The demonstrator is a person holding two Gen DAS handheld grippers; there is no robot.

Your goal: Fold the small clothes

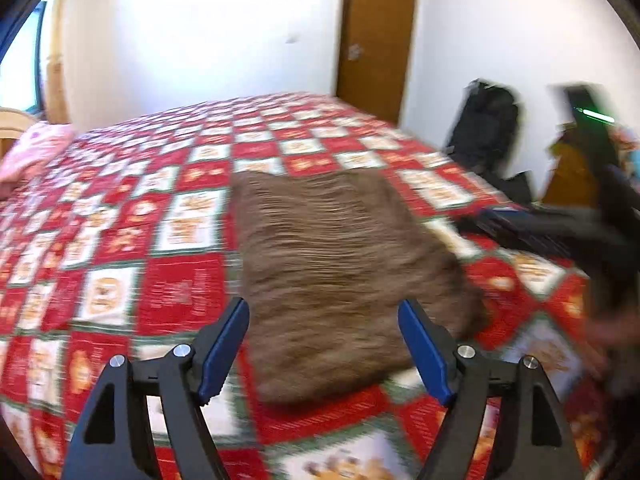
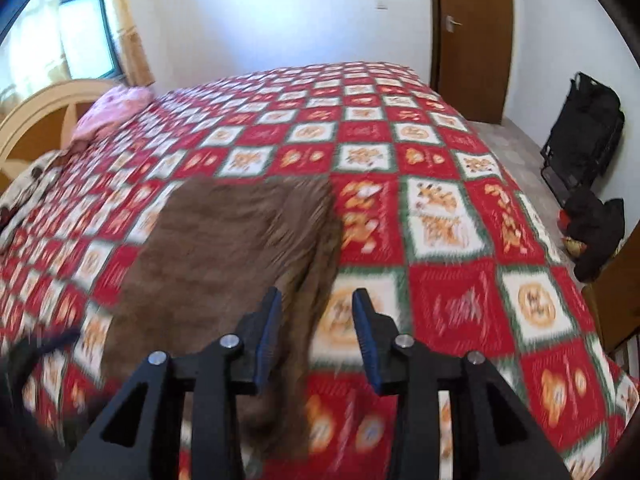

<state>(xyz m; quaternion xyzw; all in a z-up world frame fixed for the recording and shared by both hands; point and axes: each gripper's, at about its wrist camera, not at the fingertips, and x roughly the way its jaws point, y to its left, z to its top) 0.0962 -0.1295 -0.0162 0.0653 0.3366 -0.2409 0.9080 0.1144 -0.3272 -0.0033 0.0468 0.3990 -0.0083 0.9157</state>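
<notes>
A brown ribbed knit garment (image 1: 340, 264) lies flat on the bed, folded into a rough rectangle. It also shows in the right wrist view (image 2: 232, 252). My left gripper (image 1: 324, 320) is open and empty, hovering above the garment's near edge. My right gripper (image 2: 316, 312) is open and empty, above the garment's right edge where it meets the quilt. The right gripper shows as a dark blur (image 1: 560, 228) at the right of the left wrist view. Both views are motion-blurred.
The bed is covered by a red, white and green patchwork quilt (image 2: 440, 208). A pink pillow (image 2: 116, 112) lies by the headboard at the far left. A black bag (image 2: 584, 128) stands on the floor at the right, near a brown door (image 1: 376, 40).
</notes>
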